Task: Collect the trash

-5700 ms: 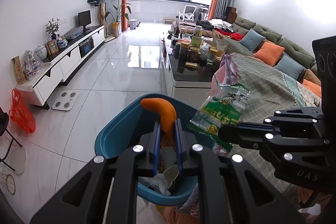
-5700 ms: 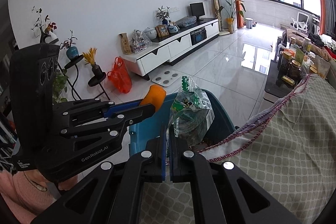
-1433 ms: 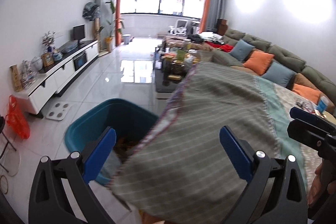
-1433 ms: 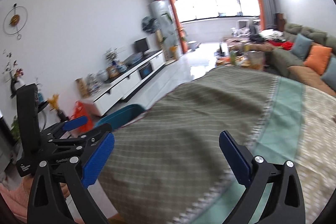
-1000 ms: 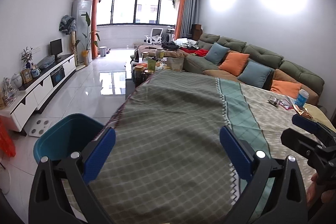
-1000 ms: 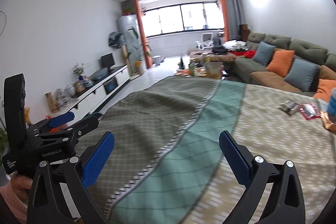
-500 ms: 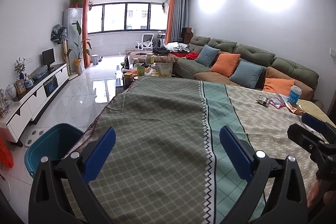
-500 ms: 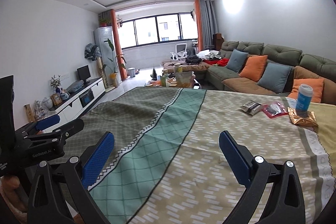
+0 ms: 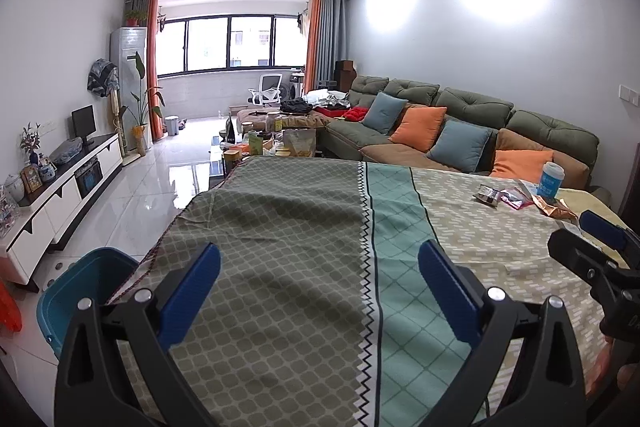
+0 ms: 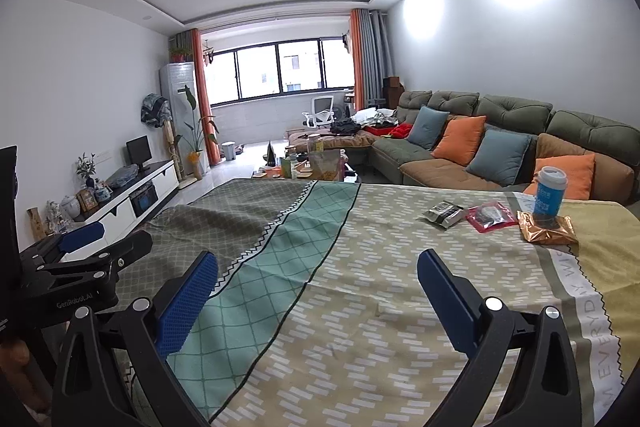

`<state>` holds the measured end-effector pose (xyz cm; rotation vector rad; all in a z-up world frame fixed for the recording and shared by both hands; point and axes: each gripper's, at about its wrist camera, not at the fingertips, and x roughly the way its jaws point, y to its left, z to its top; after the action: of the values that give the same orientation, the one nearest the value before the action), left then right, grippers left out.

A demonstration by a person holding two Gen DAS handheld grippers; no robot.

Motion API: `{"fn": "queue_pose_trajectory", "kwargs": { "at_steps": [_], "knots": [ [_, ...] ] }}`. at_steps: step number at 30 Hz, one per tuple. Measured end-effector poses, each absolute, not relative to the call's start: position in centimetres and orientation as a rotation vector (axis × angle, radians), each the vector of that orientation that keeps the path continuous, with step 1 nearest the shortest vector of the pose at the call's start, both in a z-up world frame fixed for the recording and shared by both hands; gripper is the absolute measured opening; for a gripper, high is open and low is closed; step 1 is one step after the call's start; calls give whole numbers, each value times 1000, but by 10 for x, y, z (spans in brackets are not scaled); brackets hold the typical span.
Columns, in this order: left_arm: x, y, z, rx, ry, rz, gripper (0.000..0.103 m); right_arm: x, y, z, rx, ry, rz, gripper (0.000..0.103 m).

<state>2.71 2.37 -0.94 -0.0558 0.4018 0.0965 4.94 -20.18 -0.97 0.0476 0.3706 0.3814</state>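
Both grippers hover over the table, which is covered w/ a patterned cloth [image 10: 360,307] in olive, teal and beige panels. Left gripper [image 9: 320,291]: jaws wide apart, nothing between the blue pads, olive/teal part of the cloth below it. Right gripper [image 10: 318,291]: jaws also wide apart, empty, over the beige panel. Each shows at the edge of the other's view, the left one at the left side of the right wrist cam, the right one at the right side of the left wrist cam. Trash sits in a cluster at the far right end of the table, well apart from both grippers: a dark silver-grey wrapper [image 10: 444,214], just beside it a red packet [image 10: 491,217], then a crinkled copper-gold foil bag [image 10: 546,233] w/ a blue paper cup [image 10: 549,193] standing upright on its back edge. Same cluster in the left wrist view, smaller: wrapper [image 9: 488,195], red packet [image 9: 516,199], foil bag [image 9: 556,209], cup [image 9: 551,179]. Teal bin [image 9: 76,291] on the tiled floor at the table's near left corner, partly hidden by the cloth edge; contents can't be made out. Behind: green sectional sofa [image 10: 500,123] w/ orange and blue cushions, cluttered coffee table [image 10: 312,163], white TV unit [image 10: 132,199] along the left wall.
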Motion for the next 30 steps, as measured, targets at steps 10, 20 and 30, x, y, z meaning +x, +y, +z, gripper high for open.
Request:
{"fn": "queue_pose_trajectory", "kwargs": {
  "at_steps": [10, 20, 30],
  "knots": [
    [32, 12, -11, -52, 398, 87, 99, 49, -211, -8, 46, 354, 327, 99],
    [36, 5, -12, -51, 393, 78, 99, 48, -221, -7, 52, 344, 291, 99],
    [37, 3, -13, -55, 391, 69, 99, 46, -225, -6, 57, 333, 266, 99]
  ]
}}
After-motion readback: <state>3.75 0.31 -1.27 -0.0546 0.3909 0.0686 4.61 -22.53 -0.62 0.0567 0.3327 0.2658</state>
